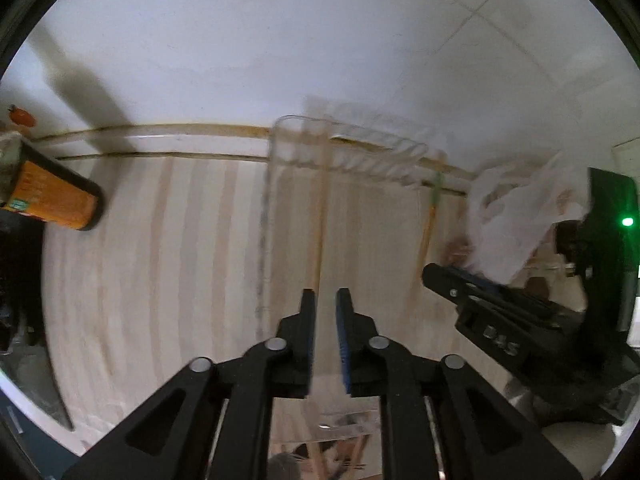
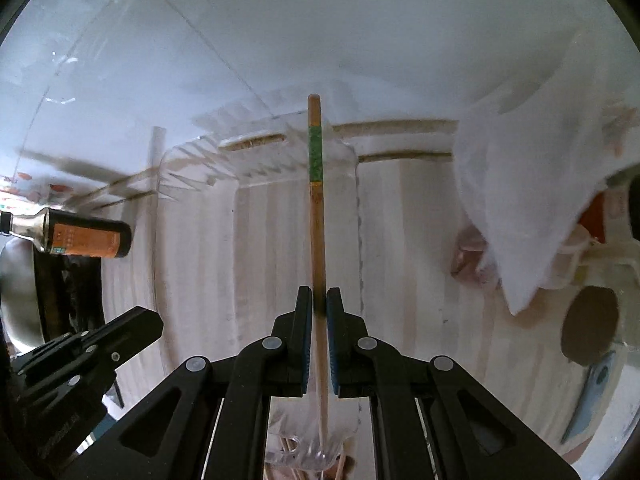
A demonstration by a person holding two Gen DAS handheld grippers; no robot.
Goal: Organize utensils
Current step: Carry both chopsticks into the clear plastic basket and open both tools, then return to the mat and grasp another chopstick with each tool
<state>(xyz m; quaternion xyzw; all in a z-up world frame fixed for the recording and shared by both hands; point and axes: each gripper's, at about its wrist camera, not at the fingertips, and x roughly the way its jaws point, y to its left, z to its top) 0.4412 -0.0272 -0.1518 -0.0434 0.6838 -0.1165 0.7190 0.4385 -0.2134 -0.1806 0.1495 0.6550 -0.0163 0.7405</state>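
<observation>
The right tongs (image 2: 319,300) straddle a green-banded chopstick (image 2: 317,216), whether pinched or just released I cannot tell. It runs lengthwise inside the clear tray (image 2: 256,168), likely for sorting. Left tongs (image 1: 325,300) hang slightly parted, empty, over the striped bench (image 1: 160,260).

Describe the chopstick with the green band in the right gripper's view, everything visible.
The chopstick is a slim, light-brown stick, seemingly wood or bamboo, with a mottled green band near its squared far end. It runs straight up the right wrist view, away from the camera, between the fingers of the right gripper. Whether the blue pads grip it is unclear. Its near end reaches down to a clear plastic holder below.
</observation>
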